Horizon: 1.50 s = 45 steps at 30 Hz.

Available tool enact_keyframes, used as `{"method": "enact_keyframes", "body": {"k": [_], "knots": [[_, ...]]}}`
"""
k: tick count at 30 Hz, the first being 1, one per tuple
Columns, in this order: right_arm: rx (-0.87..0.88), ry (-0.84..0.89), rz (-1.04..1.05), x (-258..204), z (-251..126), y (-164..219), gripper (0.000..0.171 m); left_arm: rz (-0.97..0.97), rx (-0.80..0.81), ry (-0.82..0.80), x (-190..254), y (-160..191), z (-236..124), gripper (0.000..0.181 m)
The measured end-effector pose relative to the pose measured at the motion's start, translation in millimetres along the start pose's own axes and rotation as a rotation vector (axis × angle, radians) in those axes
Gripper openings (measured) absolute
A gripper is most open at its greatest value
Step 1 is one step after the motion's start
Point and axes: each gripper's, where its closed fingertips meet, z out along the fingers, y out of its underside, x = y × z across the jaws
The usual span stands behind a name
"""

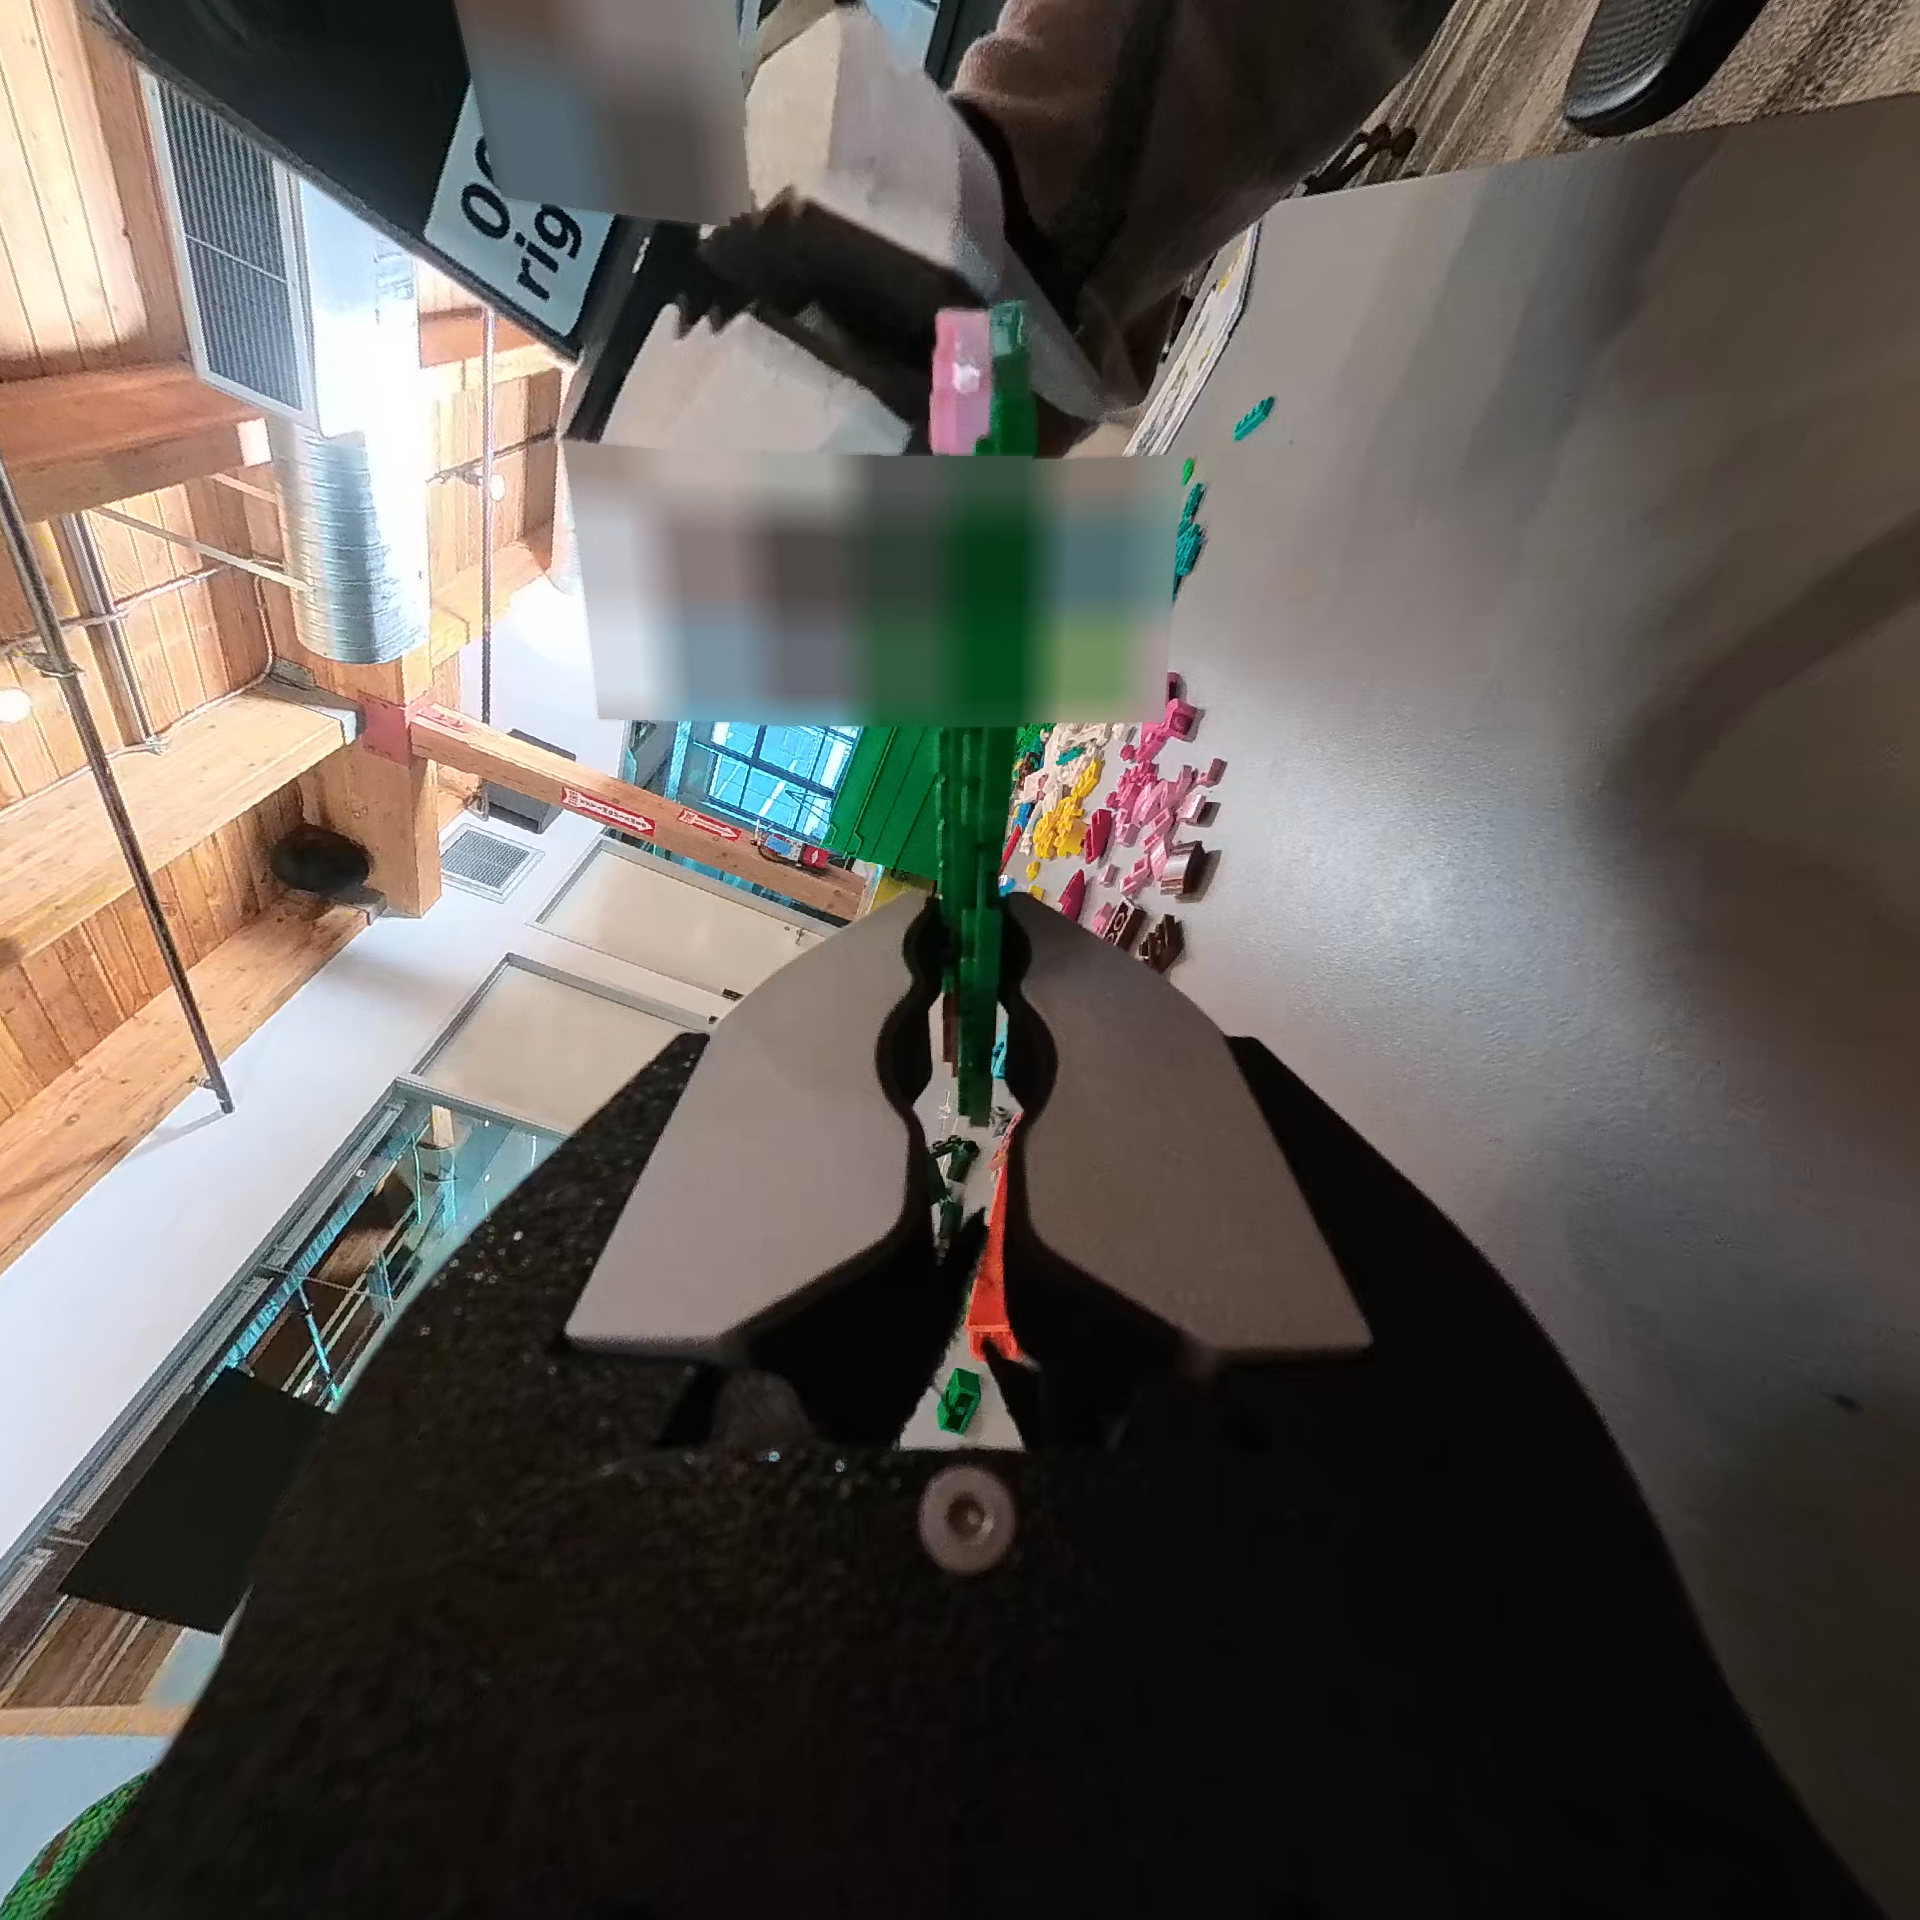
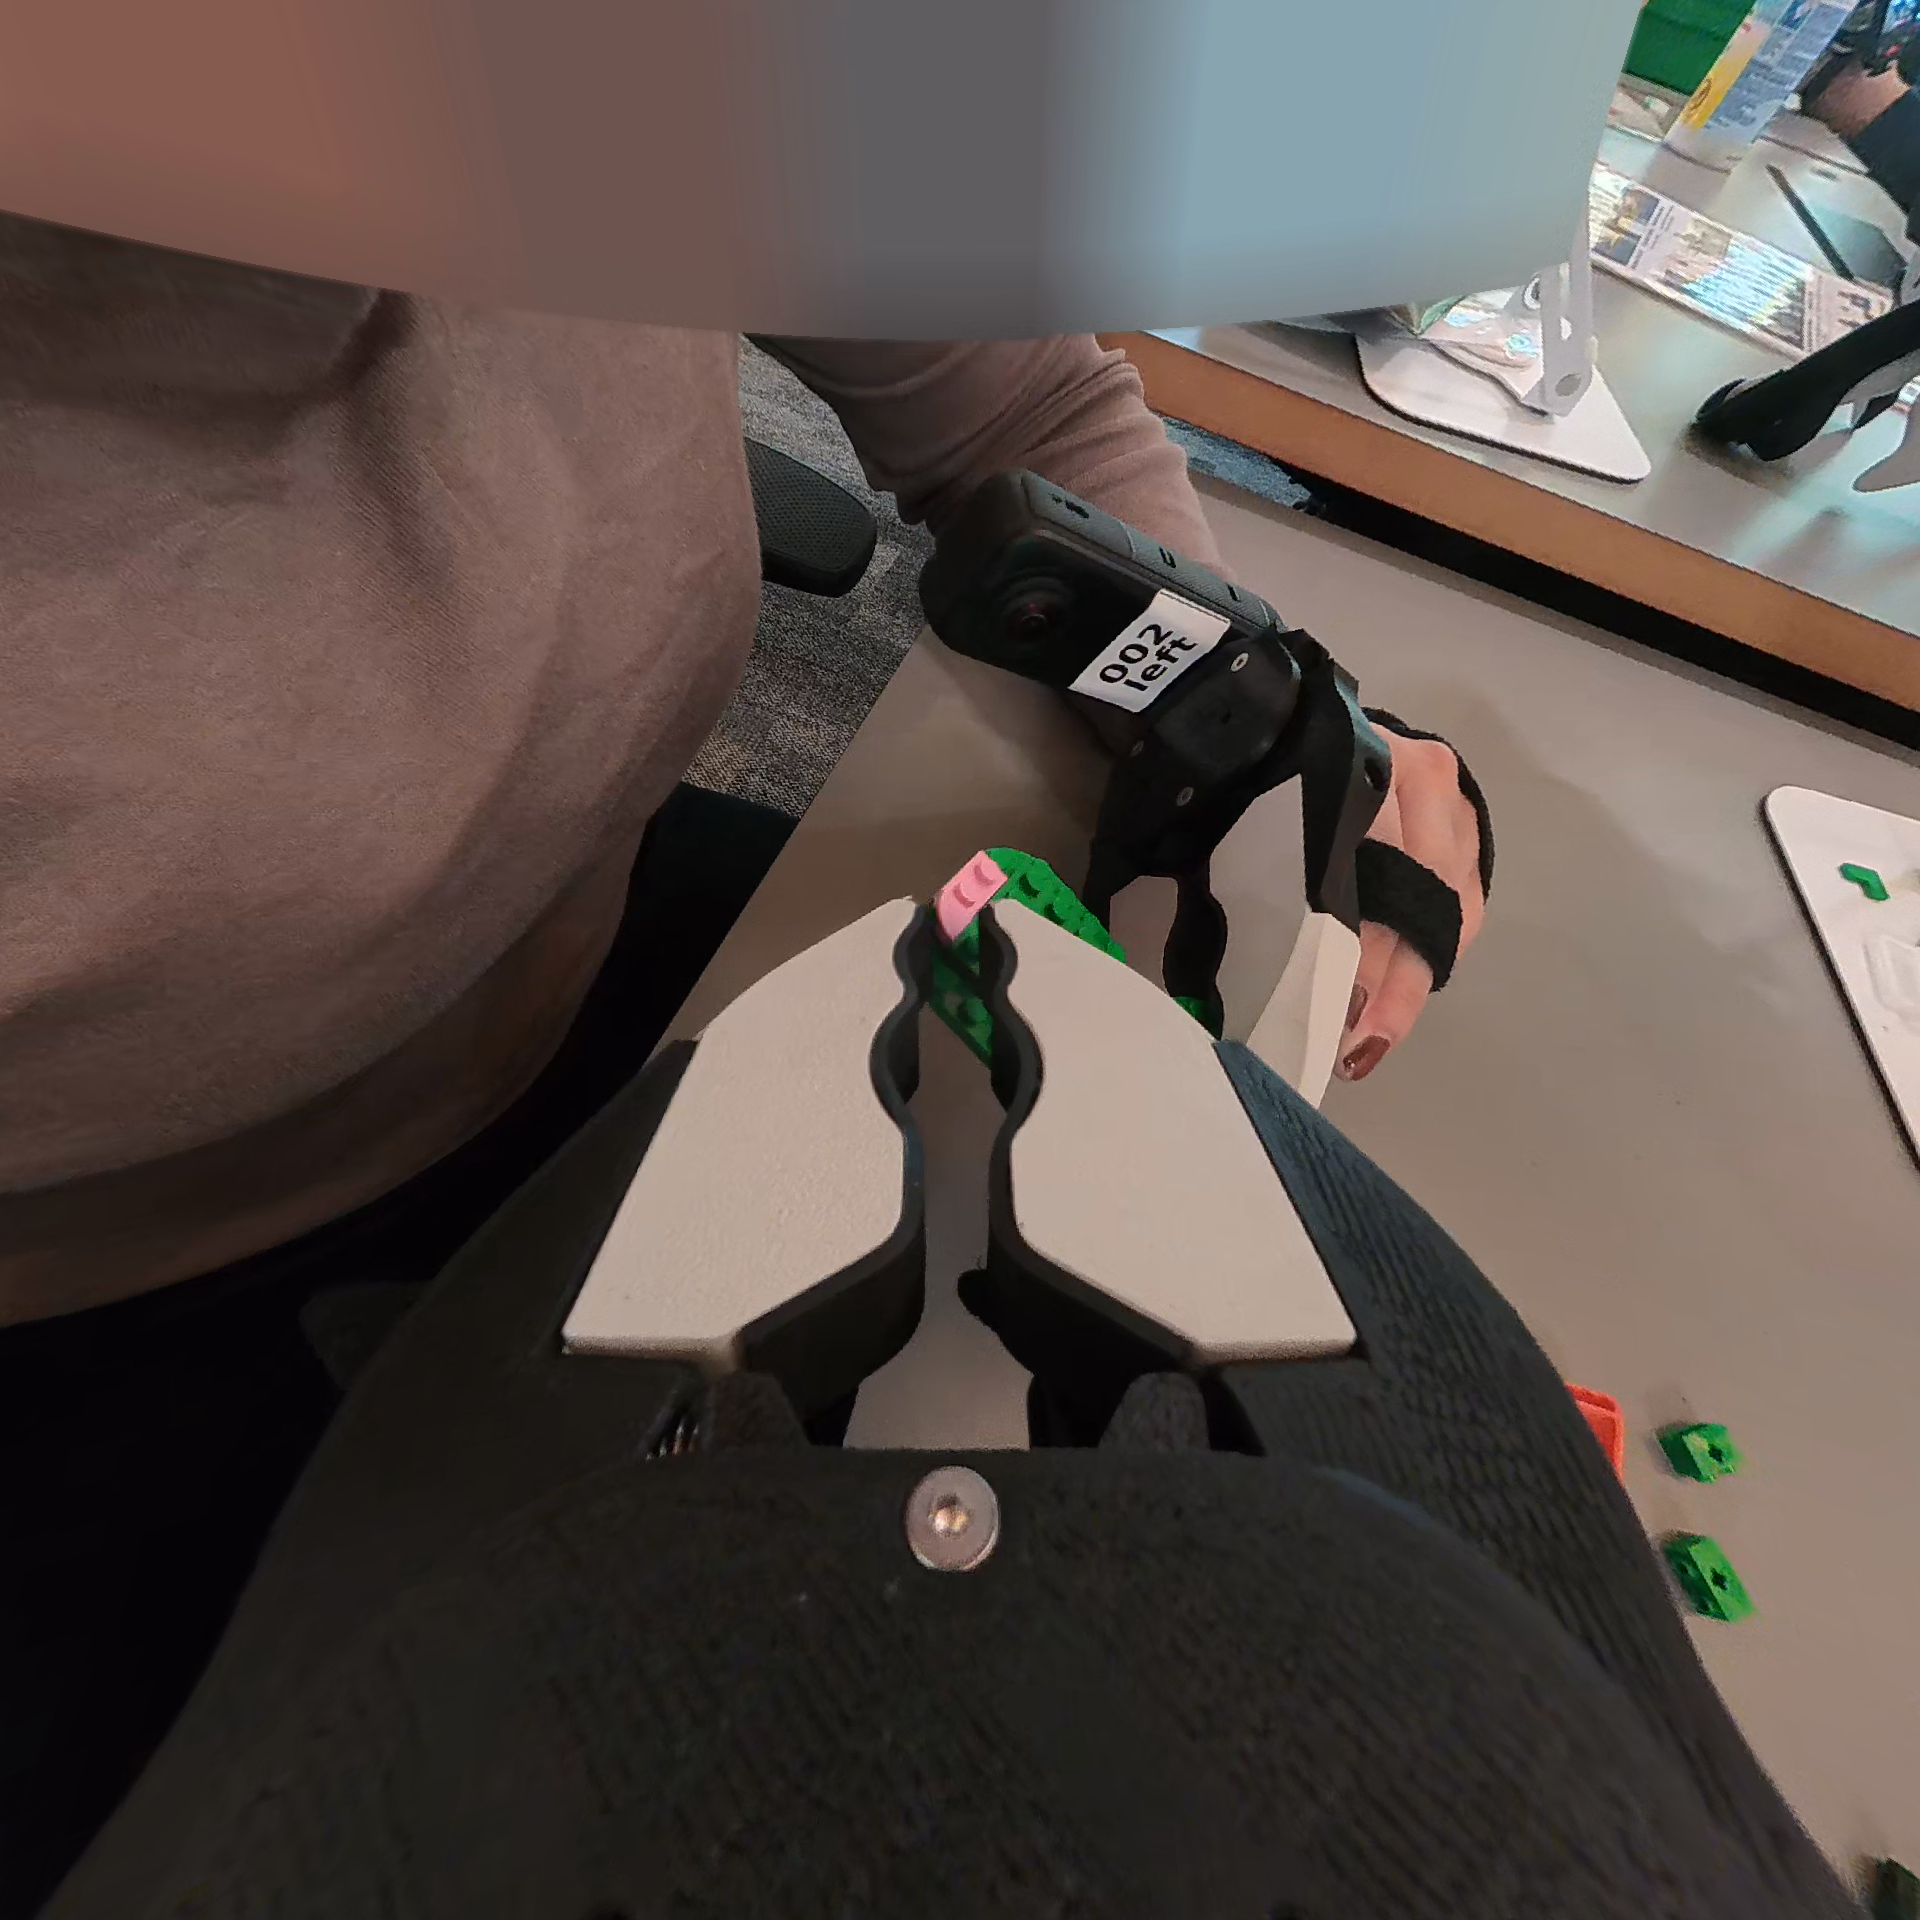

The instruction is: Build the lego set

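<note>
Left wrist view: the left gripper (image 1: 971, 914) is clamped on the near end of a long green studded plate (image 1: 977, 831); at 12 o'clock the right gripper (image 1: 925, 343) pinches its far end by a pink brick (image 1: 958, 379). Loose pink and yellow bricks (image 1: 1132, 821) litter the smooth grey table (image 1: 1507, 831) at 3 o'clock.

Right wrist view: matte grey fingers (image 2: 1101, 1122) grip plate and pink brick together; two green cubes (image 2: 1699, 1449) lie at 4 o'clock.
</note>
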Motion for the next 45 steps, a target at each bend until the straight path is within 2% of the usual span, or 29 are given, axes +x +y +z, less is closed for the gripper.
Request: {"method": "enact_keyframes", "body": {"k": [5, 7, 9, 12, 16, 21, 26, 37, 45], "knots": [[-0.026, 0.028, -0.008, 0.9, -3.2, 3.2, 0.015, -0.010, -0.003, 0.003, 0.1, 1.3, 0.1, 0.008], [-0.021, 0.078, -0.028, 4.1, -6.8, 0.3, 0.024, -0.019, -0.007, 0.003, -0.4, 2.5, 0.3, 0.008], [-0.040, 0.173, -0.105, 7.8, -8.2, -2.9, 0.030, -0.032, -0.010, 0.001, -1.4, 3.7, 0.4, 0.008], [-0.112, 0.379, -0.330, 13.4, -3.8, -5.2, 0.035, -0.053, -0.013, 0.003, -2.3, 5.4, 0.4, 0.008], [-0.193, 0.561, -0.579, 13.7, 1.1, -5.6, 0.028, -0.067, -0.010, 0.004, -2.8, 5.6, 0.3, 0.008], [-0.242, 0.673, -0.716, 14.6, 2.3, -5.7, 0.016, -0.070, -0.006, 0.005, -2.9, 4.9, 0.1, 0.008], [-0.299, 0.695, -0.768, 16.2, 4.4, -1.3, 0.006, -0.082, -0.005, 0.005, -3.9, 4.8, -0.5, 0.008], [-0.313, 0.723, -0.749, 18.8, 3.3, -1.7, 0.004, -0.100, -0.011, -0.001, -6.3, 6.1, -0.7, 0.008], [-0.256, 0.691, -0.604, 22.0, 2.7, -1.2, 0.005, -0.130, -0.019, 0.031, -2.6, 9.0, -0.2, 0.008]]}}
